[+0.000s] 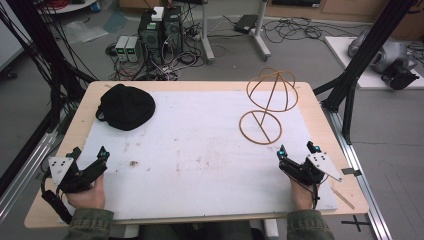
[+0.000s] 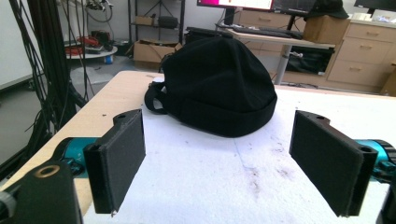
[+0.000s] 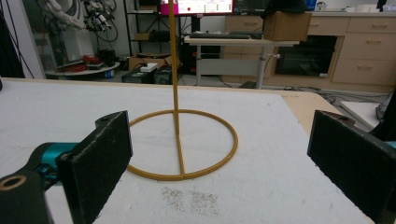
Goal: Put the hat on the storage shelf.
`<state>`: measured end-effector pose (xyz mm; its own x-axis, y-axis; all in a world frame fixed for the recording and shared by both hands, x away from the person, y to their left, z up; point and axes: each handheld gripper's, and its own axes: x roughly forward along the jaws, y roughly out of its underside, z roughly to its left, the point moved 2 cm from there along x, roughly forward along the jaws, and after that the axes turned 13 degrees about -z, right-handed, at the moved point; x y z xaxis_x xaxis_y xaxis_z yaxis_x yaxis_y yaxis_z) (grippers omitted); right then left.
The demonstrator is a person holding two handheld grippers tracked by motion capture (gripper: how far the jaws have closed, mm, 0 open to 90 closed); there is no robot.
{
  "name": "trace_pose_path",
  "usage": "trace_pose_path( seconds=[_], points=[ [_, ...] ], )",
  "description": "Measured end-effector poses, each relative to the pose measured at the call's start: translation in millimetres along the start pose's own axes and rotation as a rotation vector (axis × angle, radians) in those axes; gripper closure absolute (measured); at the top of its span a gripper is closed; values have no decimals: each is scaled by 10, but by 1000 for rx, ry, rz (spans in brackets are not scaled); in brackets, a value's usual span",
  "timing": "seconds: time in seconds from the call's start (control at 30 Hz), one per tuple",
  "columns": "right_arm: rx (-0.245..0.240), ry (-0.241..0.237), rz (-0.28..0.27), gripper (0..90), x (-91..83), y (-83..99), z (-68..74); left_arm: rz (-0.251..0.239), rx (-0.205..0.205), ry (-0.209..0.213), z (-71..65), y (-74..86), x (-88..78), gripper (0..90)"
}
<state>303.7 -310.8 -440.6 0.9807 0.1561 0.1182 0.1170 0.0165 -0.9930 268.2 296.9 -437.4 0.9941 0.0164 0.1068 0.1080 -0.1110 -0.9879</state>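
We rest both claws released at the desk's near edge, left claw (image 1: 89,156) facing the black hat (image 1: 125,106), right claw (image 1: 297,149) facing the wire stand (image 1: 267,102); next likely calls for gripping the hat.

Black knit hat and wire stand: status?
Left tool open, facing black knit hat, apart. Right tool open, facing yellow wire hat stand. Hat off stand. White mat between bare.

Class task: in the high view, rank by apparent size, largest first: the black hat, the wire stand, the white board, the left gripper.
1. white board
2. wire stand and black hat: too alike to rank
3. left gripper
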Motion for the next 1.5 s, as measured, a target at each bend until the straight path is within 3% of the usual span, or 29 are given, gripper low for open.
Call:
trace_pose_path(
  seconds=[0.4, 0.67, 0.77, 1.03, 1.2, 1.33, 1.4, 1.47, 1.5],
  points=[
    [5, -3, 4, 58, -3, -2, 9, 10, -9, 2, -11, -4, 9, 183],
    [10, -3, 4, 57, 3, -7, 23, 5, 12, 3, -28, -16, 12, 181],
    [12, -7, 2, 58, 5, -12, 27, 1, -11, 9, -27, -31, 14, 181],
    [25, -17, 5, 58, 19, -12, 19, -13, 21, 20, -36, -130, 30, 173],
    [30, -20, 10, 58, 27, -9, 20, -5, 71, 29, -35, -186, 51, 169],
    [25, -16, 15, 57, 34, -3, 16, 0, 83, 51, -77, -220, 95, 169],
    [22, -10, 17, 57, 31, -2, 11, -9, 56, 67, -106, -222, 114, 169],
    [19, 1, 15, 57, 22, -8, 8, -9, 55, 70, -116, -225, 119, 169],
    [27, 5, 15, 57, 15, -13, 14, -12, 73, 67, -126, -233, 124, 169]
  ],
)
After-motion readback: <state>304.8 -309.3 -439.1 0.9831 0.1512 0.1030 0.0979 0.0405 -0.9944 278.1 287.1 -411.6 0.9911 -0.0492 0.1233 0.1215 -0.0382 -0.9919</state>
